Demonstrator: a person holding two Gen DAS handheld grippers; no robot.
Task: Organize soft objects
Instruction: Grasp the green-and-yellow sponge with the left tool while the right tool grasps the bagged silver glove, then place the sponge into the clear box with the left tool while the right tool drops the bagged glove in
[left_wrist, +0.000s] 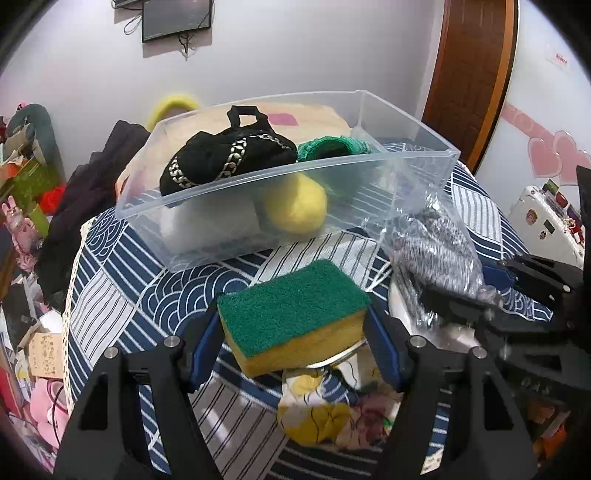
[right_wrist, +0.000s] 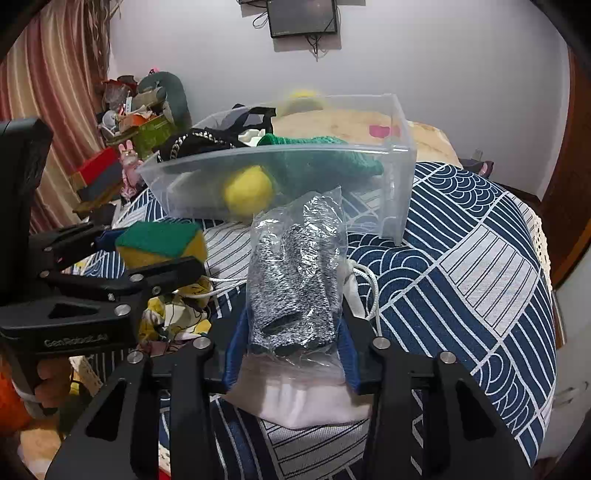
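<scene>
My left gripper (left_wrist: 293, 325) is shut on a green-and-yellow sponge (left_wrist: 295, 314) and holds it above the blue patterned cloth, in front of the clear plastic bin (left_wrist: 236, 192). The sponge also shows in the right wrist view (right_wrist: 162, 242). My right gripper (right_wrist: 291, 332) is shut on a clear bag of grey knit gloves (right_wrist: 295, 273), which also shows in the left wrist view (left_wrist: 436, 243). The bin (right_wrist: 399, 192) holds a black chain-trimmed bag (left_wrist: 229, 158), a yellow ball (left_wrist: 295, 206), a green knit piece (left_wrist: 332, 146) and a white block (left_wrist: 210, 221).
A floral cloth (left_wrist: 332, 413) and a white drawstring pouch (right_wrist: 306, 402) lie on the blue patterned tablecloth (right_wrist: 461, 258) below the grippers. Clutter of boxes and toys (right_wrist: 129, 122) stands at the left. A dark garment (left_wrist: 92, 184) lies behind the bin's left side.
</scene>
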